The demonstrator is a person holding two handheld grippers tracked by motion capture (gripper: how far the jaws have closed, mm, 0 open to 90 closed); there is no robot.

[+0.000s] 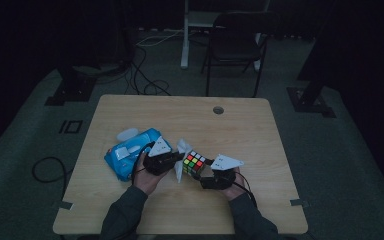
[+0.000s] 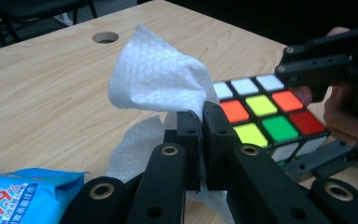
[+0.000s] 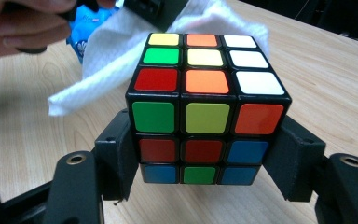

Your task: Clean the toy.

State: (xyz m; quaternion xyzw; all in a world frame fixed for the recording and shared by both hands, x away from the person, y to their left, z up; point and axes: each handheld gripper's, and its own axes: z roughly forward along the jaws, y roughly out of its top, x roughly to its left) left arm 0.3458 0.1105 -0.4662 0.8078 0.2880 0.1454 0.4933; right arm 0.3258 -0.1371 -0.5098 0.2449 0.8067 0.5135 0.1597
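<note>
The right gripper [image 3: 205, 158] has its jaws set against two opposite sides of a puzzle cube [image 3: 205, 107], pressing on the lower layers so that the top face and the near face stay bare; that looks like a hold meant to keep the cube steady and exposed for cleaning. In the high view the cube [image 1: 194, 163] sits just below the middle of the table [image 1: 130, 215], toward 6 o'clock from the round cable hole [image 1: 218, 110]. The left gripper [image 2: 200, 135] has its jaws nearly together, pinching a white wipe [image 2: 156, 77] by a fold, so the loose part stands up and drapes beside the cube at about 9 o'clock of it, touching or nearly touching its far edge. My guess is that the wipe is held this way so a free flap can be dragged over the coloured squares. The cube is hard, glossy plastic with a black frame and flat stickers in red, orange, yellow, green, blue and white, all mixed. The wipe is soft, thin and dimpled with a fine embossed grain, crumpled into peaks. A blue crinkly plastic pack of wipes [image 1: 132, 152] lies at 9 o'clock of the left gripper, near enough to pull the next sheet. The table is pale wood-grain laminate, smooth and matte.
</note>
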